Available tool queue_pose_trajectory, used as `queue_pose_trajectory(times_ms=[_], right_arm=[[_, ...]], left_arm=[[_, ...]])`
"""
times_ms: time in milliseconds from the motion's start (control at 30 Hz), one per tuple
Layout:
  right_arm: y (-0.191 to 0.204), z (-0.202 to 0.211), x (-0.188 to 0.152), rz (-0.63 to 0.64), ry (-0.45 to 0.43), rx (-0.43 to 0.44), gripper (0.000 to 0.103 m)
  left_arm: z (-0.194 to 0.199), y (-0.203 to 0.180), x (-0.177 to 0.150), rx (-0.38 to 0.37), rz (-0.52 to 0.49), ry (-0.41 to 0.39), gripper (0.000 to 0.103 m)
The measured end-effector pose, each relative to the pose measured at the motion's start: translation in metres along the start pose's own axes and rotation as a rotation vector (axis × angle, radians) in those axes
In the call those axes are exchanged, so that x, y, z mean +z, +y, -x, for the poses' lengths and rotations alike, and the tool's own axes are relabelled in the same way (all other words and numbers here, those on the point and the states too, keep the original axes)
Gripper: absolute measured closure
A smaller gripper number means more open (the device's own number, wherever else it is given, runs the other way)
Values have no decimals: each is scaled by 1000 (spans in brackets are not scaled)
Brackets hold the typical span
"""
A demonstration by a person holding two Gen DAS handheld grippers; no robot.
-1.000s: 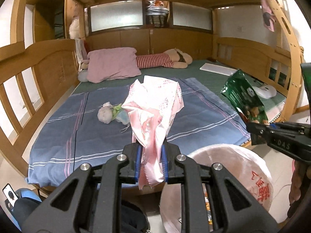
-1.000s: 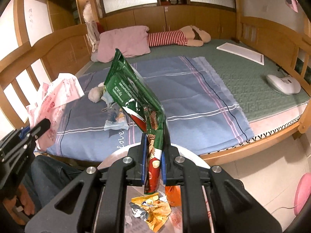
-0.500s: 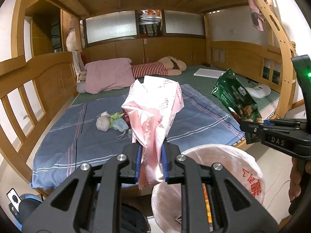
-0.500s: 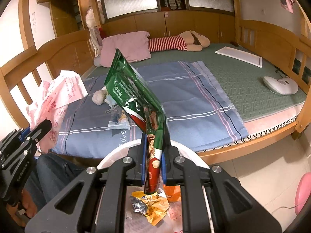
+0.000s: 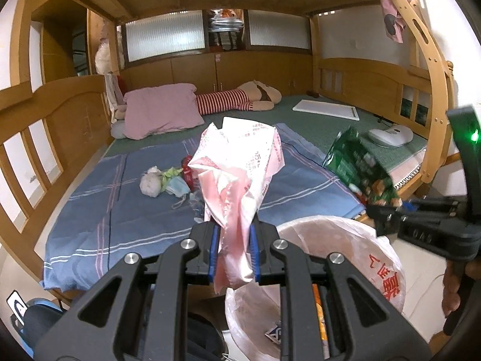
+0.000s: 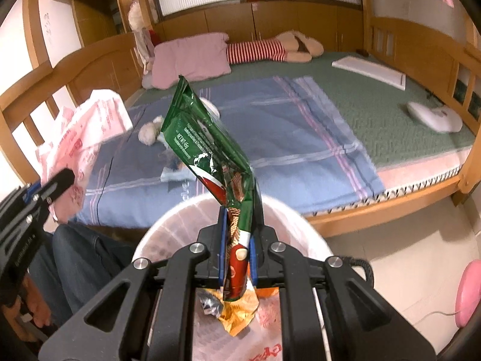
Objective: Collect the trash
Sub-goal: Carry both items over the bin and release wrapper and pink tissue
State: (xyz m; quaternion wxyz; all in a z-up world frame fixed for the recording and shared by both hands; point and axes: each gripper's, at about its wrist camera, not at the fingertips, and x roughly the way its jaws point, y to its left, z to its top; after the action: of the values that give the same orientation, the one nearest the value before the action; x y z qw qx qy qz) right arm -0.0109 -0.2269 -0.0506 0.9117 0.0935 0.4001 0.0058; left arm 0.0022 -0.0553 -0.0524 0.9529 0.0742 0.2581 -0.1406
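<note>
My right gripper (image 6: 236, 251) pinches the green wrapper (image 6: 207, 138) above the bin (image 6: 312, 234). My left gripper (image 5: 233, 255) clamps the pink bag (image 5: 240, 162) beside the bin; released there, it could fall outside.

Each fisheye camera sat just behind its own tongs and looked forward and downward along them, from beside the bed's (image 5: 210, 198) near long edge toward the headboard end. The left view faced across the blue sheet with the lined bin (image 5: 354, 240) close below at its right; the right view looked more steeply into that bin (image 6: 168, 225). Both shared the bed (image 6: 300, 138), the bin and each other's tongs.
</note>
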Motion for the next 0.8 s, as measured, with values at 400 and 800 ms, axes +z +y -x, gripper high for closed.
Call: queue_pose_trajectory(times_ms=[400, 800], right_arm=[[-20, 25, 0, -85, -97, -19, 58], [-55, 17, 24, -266, -132, -53, 51]], left_arm=[[-33, 7, -9, -170, 69, 145, 85], [-85, -4, -41, -442, 97, 390, 14]])
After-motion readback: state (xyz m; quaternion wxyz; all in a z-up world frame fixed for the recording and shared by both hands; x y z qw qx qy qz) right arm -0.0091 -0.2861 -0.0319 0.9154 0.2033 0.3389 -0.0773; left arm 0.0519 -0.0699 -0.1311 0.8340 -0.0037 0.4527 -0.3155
